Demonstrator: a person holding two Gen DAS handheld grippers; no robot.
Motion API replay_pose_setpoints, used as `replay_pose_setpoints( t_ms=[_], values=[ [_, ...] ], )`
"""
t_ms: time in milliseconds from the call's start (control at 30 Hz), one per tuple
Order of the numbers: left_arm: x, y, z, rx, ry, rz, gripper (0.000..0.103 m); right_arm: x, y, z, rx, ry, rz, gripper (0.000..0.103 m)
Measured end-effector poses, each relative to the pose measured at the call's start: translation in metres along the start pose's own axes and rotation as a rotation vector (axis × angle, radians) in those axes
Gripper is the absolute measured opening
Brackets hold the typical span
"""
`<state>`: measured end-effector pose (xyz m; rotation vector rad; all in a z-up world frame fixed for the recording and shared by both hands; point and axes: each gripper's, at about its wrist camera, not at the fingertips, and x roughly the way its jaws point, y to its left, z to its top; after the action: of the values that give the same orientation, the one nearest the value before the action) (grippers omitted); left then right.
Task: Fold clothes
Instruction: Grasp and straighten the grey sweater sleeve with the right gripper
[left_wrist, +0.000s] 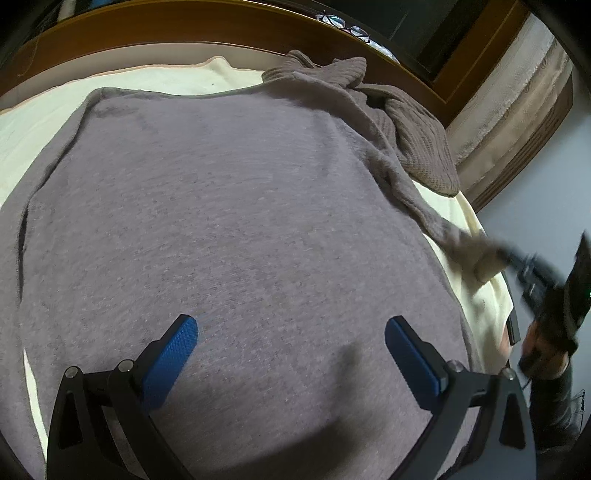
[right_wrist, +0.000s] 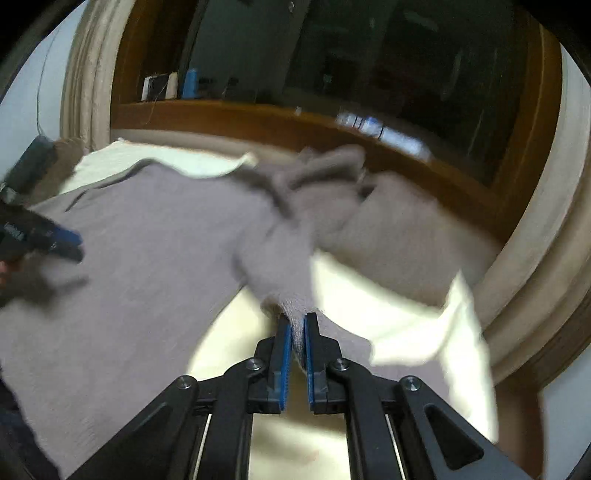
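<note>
A grey-mauve fuzzy sweater (left_wrist: 236, 221) lies spread flat on a cream bed cover (left_wrist: 33, 122). My left gripper (left_wrist: 291, 332) is open and hovers just above the sweater's body, its blue pads (left_wrist: 173, 354) wide apart. My right gripper (right_wrist: 297, 321) is shut on the end of the sweater's sleeve (right_wrist: 295, 291) and holds it off the cover at the right side. In the left wrist view the right gripper (left_wrist: 517, 258) shows blurred at the right edge with the sleeve (left_wrist: 454, 236) stretched to it. The left gripper (right_wrist: 70, 243) shows at the left of the right wrist view.
A brown knitted garment (left_wrist: 417, 140) lies bunched at the sweater's far right corner. A wooden headboard (left_wrist: 207, 33) runs along the far side, with glasses (left_wrist: 343, 24) on its ledge. Beige curtains (left_wrist: 517, 122) hang at the right. The cover's edge (right_wrist: 461, 332) drops off at the right.
</note>
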<state>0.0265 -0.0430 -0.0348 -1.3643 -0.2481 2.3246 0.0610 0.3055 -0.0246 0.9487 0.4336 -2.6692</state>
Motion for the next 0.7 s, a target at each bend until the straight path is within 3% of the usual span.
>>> replay_pose_setpoints(
  t_ms=[167, 267, 300, 367, 400, 433, 567, 700],
  values=[
    [0.0, 0.001, -0.002, 0.004, -0.003, -0.005, 0.102, 0.014, -0.021, -0.046, 0.3, 0.131, 0.142, 0.007],
    [0.0, 0.001, -0.004, 0.005, -0.008, -0.007, 0.102, -0.005, -0.037, -0.064, 0.481, 0.107, 0.2, 0.01],
    [0.0, 0.001, -0.004, 0.007, -0.009, -0.008, 0.102, -0.01, -0.042, -0.069, 0.537, 0.093, 0.224, 0.018],
    [0.0, 0.001, -0.004, 0.011, -0.011, -0.012, 0.102, -0.012, -0.044, -0.072, 0.617, 0.083, 0.258, 0.049],
    [0.0, 0.001, -0.005, 0.011, -0.013, -0.017, 0.102, -0.015, -0.045, -0.073, 0.648, 0.068, 0.272, 0.079],
    [-0.001, 0.002, -0.005, 0.011, -0.014, -0.023, 0.102, -0.018, -0.046, -0.075, 0.679, 0.053, 0.286, 0.084],
    [-0.002, 0.005, -0.007, 0.011, -0.02, -0.045, 0.102, -0.027, -0.049, -0.072, 0.737, 0.012, 0.253, 0.084],
    [-0.001, 0.004, -0.008, 0.015, -0.029, -0.054, 0.102, -0.021, -0.068, -0.06, 0.85, -0.014, 0.148, 0.084]
  ],
)
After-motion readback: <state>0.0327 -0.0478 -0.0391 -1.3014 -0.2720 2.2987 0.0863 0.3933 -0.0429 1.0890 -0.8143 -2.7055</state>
